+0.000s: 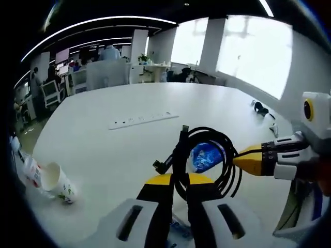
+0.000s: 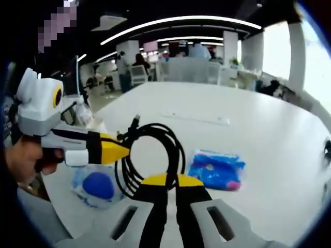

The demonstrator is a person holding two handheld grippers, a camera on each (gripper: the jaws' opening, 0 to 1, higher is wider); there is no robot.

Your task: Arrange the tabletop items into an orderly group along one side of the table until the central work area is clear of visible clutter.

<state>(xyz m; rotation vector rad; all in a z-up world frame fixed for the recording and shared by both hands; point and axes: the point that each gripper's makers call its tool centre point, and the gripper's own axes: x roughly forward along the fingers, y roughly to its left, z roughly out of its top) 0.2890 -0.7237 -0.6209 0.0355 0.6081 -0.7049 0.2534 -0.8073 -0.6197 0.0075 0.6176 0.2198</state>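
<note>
A coiled black cable [image 1: 207, 135] hangs just above the white table [image 1: 103, 150], held from two sides. My left gripper [image 1: 178, 181] is shut on the coil's near loop. The right gripper [image 1: 239, 161] comes in from the right and pinches the coil's right side. In the right gripper view, my right gripper [image 2: 170, 181] is shut on the cable [image 2: 173, 135], and the left gripper [image 2: 123, 150], held by a hand [image 2: 23, 160], grips its left side. A blue packet [image 1: 204, 156] lies on the table behind the coil and appears again as the blue packet [image 2: 217, 169] in the right gripper view.
A paper cup [image 1: 56, 181] lies tipped over at the table's left edge. A white power strip [image 1: 142, 120] sits mid-table. A clear bag with a blue ball [image 2: 97, 186] lies under the left gripper. Small dark items [image 1: 260, 108] rest at the far right edge. Office desks and people stand beyond.
</note>
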